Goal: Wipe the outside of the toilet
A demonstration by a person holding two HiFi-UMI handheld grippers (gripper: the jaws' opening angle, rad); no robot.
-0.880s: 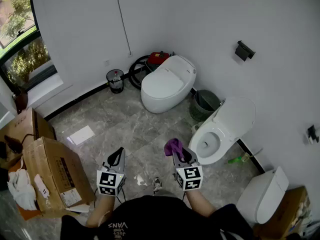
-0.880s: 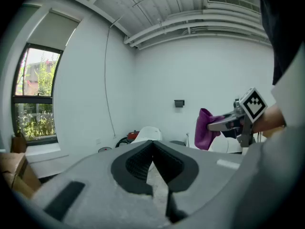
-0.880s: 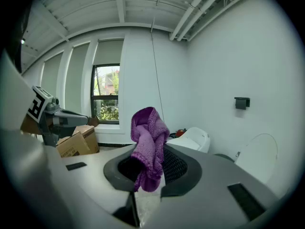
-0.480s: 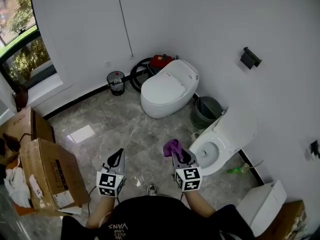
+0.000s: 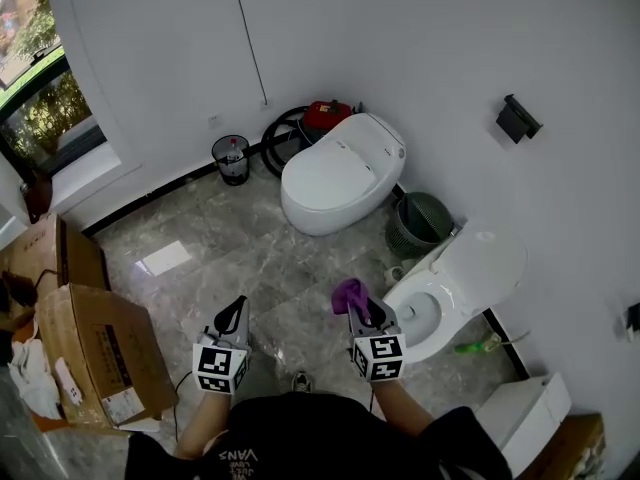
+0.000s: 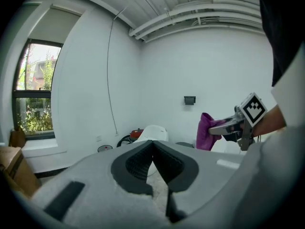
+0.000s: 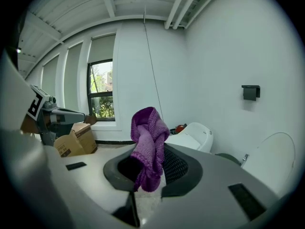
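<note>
Two white toilets stand along the right wall. The nearer toilet [image 5: 437, 303] has its lid up and bowl showing; its raised lid [image 7: 269, 159] shows in the right gripper view. The farther toilet [image 5: 338, 173] has its lid down. My right gripper [image 5: 358, 306] is shut on a purple cloth [image 5: 348, 292], just left of the near toilet's bowl; the cloth [image 7: 148, 144] hangs bunched between the jaws. My left gripper [image 5: 235, 314] is shut and holds nothing, over the floor to the left. The jaws [image 6: 153, 149] meet at the tips.
A dark mesh waste bin [image 5: 415, 221] sits between the toilets. A small black bin [image 5: 231, 158] and a red machine with hose [image 5: 315, 118] stand by the back wall. Cardboard boxes [image 5: 90, 353] lie at left. A green brush [image 5: 475, 347] lies by the near toilet.
The view has shifted slightly toward the toilets. Both grippers keep their places before me, the right still shut on the cloth.
</note>
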